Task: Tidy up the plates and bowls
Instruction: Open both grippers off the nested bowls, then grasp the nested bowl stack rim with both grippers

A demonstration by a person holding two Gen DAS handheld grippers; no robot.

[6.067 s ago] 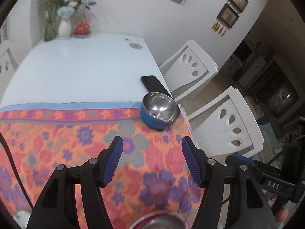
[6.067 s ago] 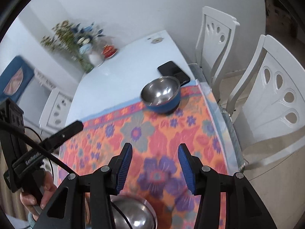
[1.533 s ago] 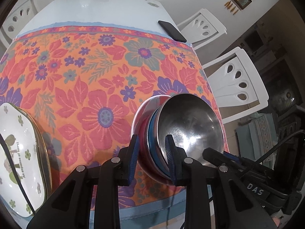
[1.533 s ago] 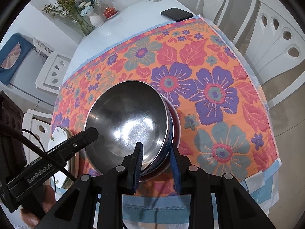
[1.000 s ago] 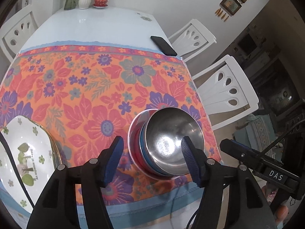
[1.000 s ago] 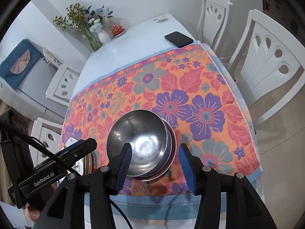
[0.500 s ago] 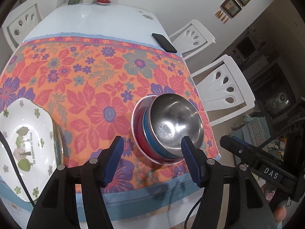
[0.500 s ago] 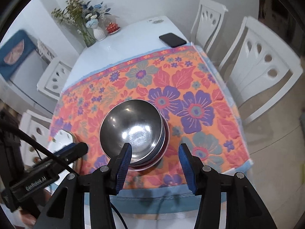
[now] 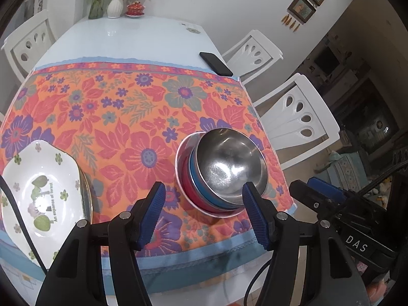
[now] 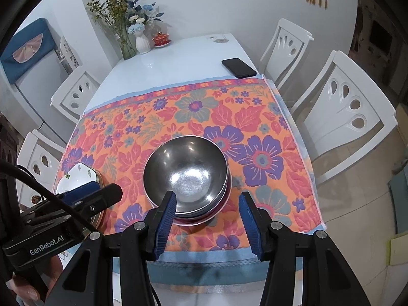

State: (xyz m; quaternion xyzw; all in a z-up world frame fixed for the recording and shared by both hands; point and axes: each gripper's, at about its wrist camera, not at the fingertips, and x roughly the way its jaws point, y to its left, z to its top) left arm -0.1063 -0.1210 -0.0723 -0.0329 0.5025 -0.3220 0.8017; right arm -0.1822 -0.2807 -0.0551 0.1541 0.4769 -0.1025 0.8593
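Note:
A stack of nested steel bowls with blue and red outsides sits near the front right of the flowered cloth; it also shows in the right wrist view. A white plate with tree pictures lies at the front left, partly hidden in the right wrist view. My left gripper is open and empty, held back above the table's front edge. My right gripper is open and empty, just in front of the bowls.
A black phone lies on the bare white table past the cloth. A vase with flowers and a red lidded cup stand at the far end. White chairs stand along both sides.
Both grippers let go of the bowl stack, opened, and drew back and up from the table. The bowls stay where they were set down.

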